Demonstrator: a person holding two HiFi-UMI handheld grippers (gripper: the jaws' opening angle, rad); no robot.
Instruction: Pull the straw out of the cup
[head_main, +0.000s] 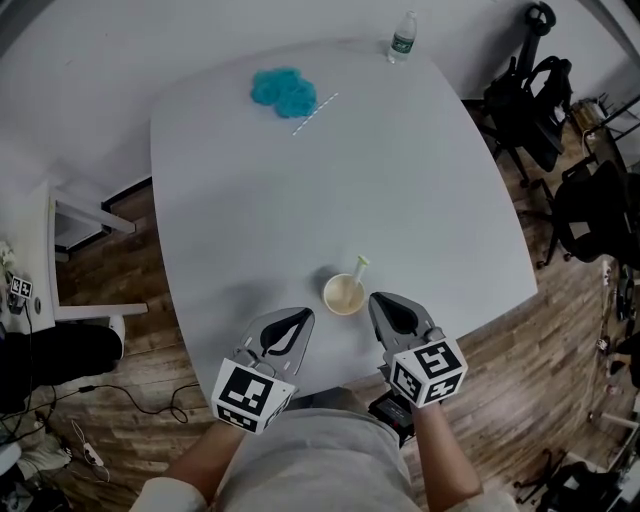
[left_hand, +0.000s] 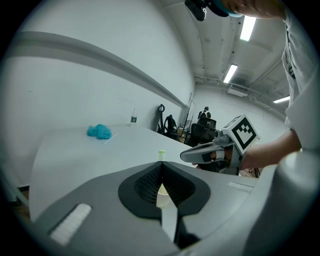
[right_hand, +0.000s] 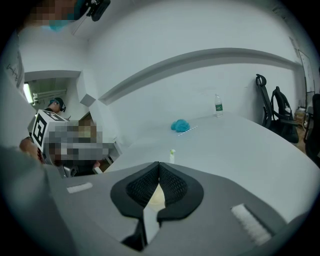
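Observation:
A pale paper cup (head_main: 343, 294) stands near the table's front edge, with a light green straw (head_main: 360, 265) leaning out of it to the far right. My left gripper (head_main: 305, 313) sits just left of the cup and my right gripper (head_main: 377, 298) just right of it; neither touches it. Both are shut with nothing between their jaws. In the left gripper view the cup (left_hand: 162, 193) shows behind the closed tips of the left gripper (left_hand: 161, 163), the straw (left_hand: 161, 155) poking above. The right gripper view shows the same cup (right_hand: 156, 196) and straw (right_hand: 172, 155) beyond the right gripper (right_hand: 159, 163).
A blue cloth (head_main: 283, 90) and a thin white straw (head_main: 315, 113) lie at the table's far side, with a water bottle (head_main: 402, 38) at the far edge. Black office chairs (head_main: 530, 110) stand to the right. The table's front edge (head_main: 330, 385) is close to my body.

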